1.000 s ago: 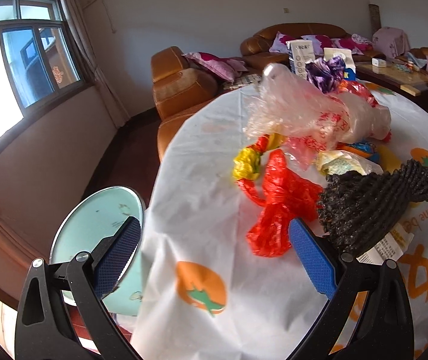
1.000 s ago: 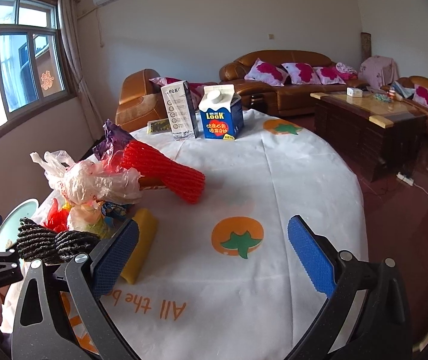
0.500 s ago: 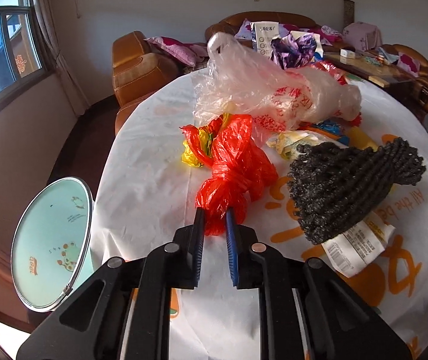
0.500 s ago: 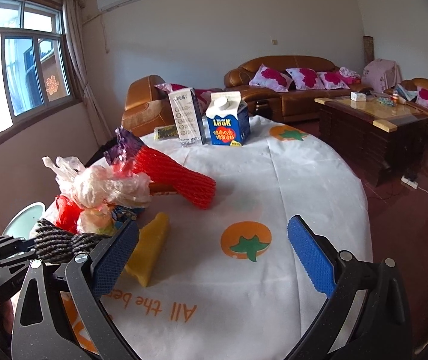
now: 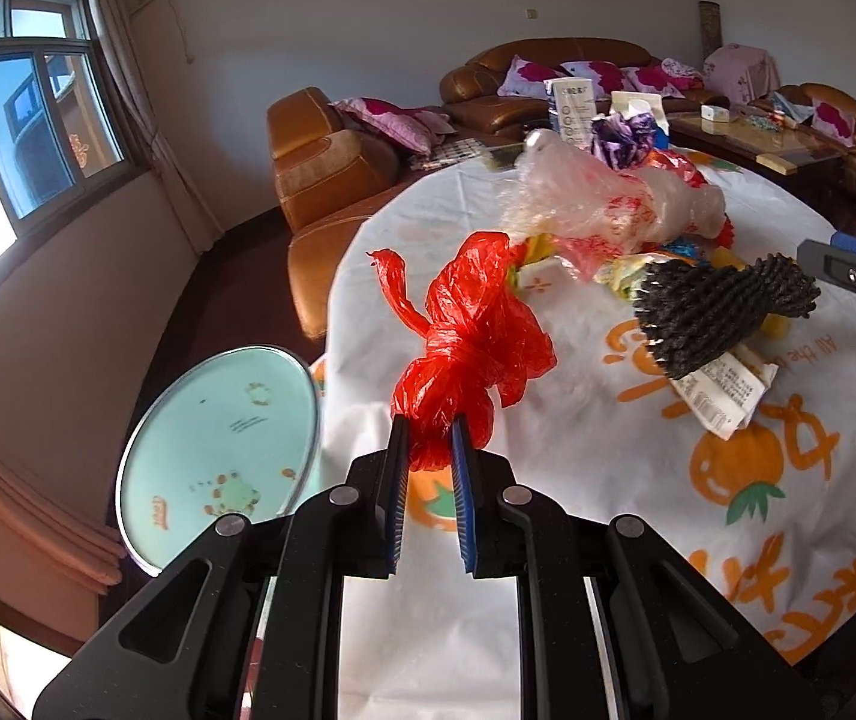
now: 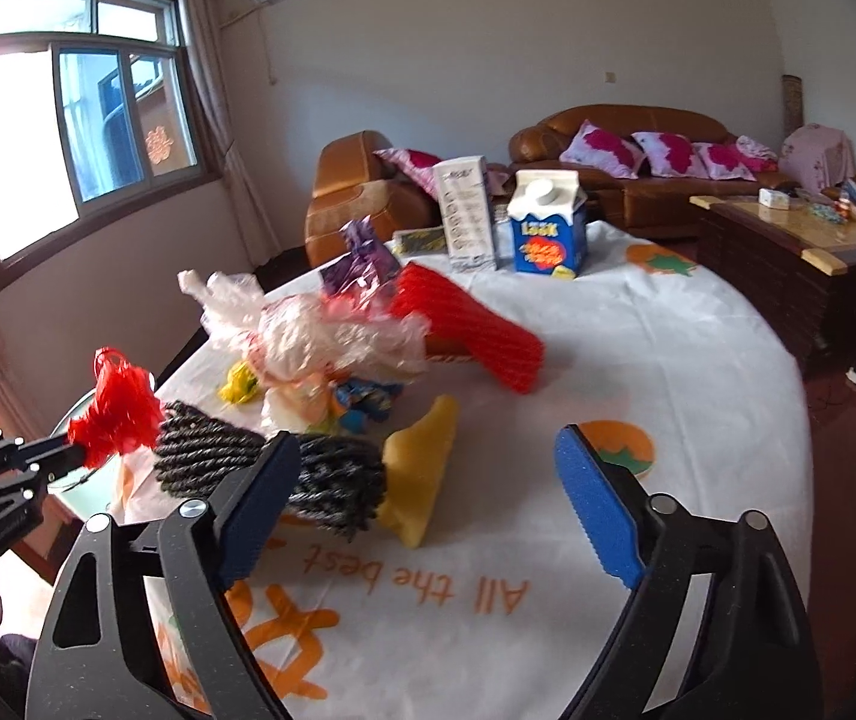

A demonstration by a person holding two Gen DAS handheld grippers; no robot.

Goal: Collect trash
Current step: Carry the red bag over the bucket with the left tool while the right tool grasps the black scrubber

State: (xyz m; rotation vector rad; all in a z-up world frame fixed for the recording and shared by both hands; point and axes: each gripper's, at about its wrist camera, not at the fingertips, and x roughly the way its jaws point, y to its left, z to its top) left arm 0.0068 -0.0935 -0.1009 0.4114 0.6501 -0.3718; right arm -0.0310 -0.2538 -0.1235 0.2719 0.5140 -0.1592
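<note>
Red plastic bag [image 5: 469, 336]: knotted, long axis running away from me, tail uppermost, clamped in my left tongs [image 5: 430, 450] above the desk [image 5: 577, 510] edge. Right tongs [image 6: 422, 498]: apart, holding nothing.

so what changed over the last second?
Left tool closed on the red plastic bag and lifted it off the table, toward the bin lid. Right tool stays open, empty; other trash unmoved.
</note>
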